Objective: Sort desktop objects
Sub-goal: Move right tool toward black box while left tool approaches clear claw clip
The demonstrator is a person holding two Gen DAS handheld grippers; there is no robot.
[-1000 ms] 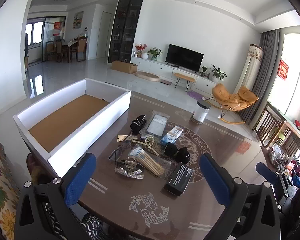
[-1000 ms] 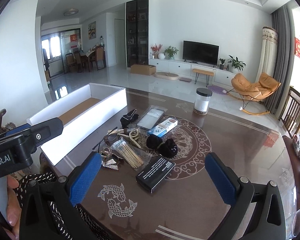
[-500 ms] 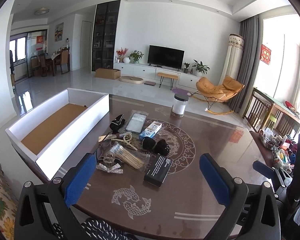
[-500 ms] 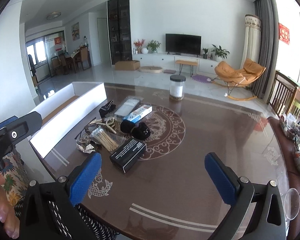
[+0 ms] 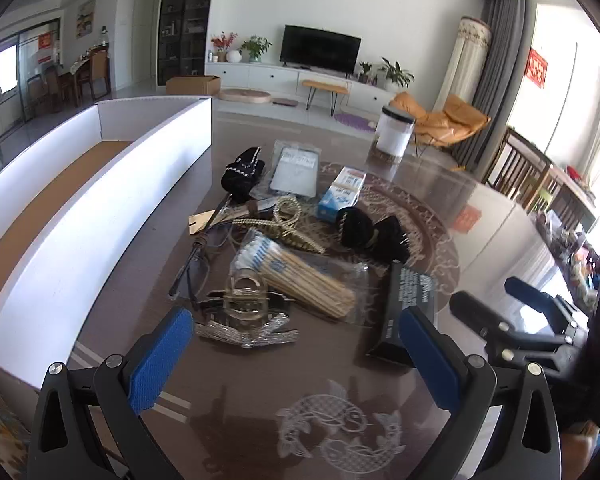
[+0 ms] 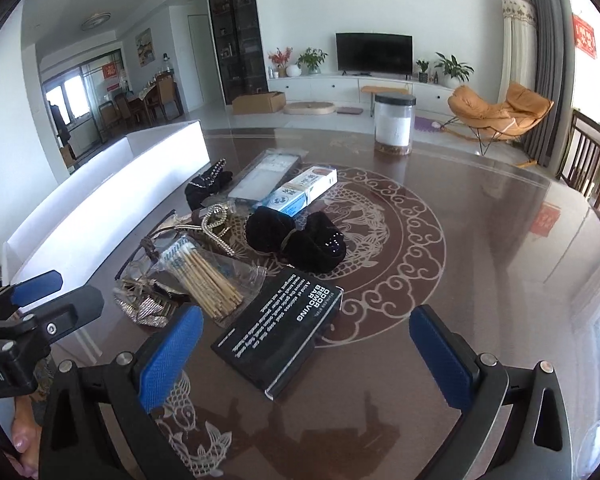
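Note:
A pile of small items lies on the dark brown table (image 5: pixel 260 392). It holds a black box (image 5: pixel 408 304), a bag of cotton swabs (image 5: pixel 296 276), a silver bow clip (image 5: pixel 244 330), a black velvet bow (image 5: pixel 372 232), a gold claw clip (image 5: pixel 288 220) and a blue-white carton (image 5: pixel 342 192). My left gripper (image 5: pixel 294 332) hangs open just before the silver clip, holding nothing. My right gripper (image 6: pixel 302 328) is open too, its pads either side of the black box (image 6: pixel 280 332) and above it. The swabs (image 6: pixel 204 276) and the bow (image 6: pixel 296 236) lie beyond it.
A long white tray (image 5: pixel 100 208) with a cork floor runs along the table's left side. A lidded clear jar (image 6: pixel 394 124) stands at the far edge. A flat plastic packet (image 5: pixel 296 168), a black beaded hair piece (image 5: pixel 242 174) and glasses (image 5: pixel 196 268) also lie in the pile.
Both grippers have come down and forward toward the pile, which now looks much larger. Their jaws stay open and no object has moved.

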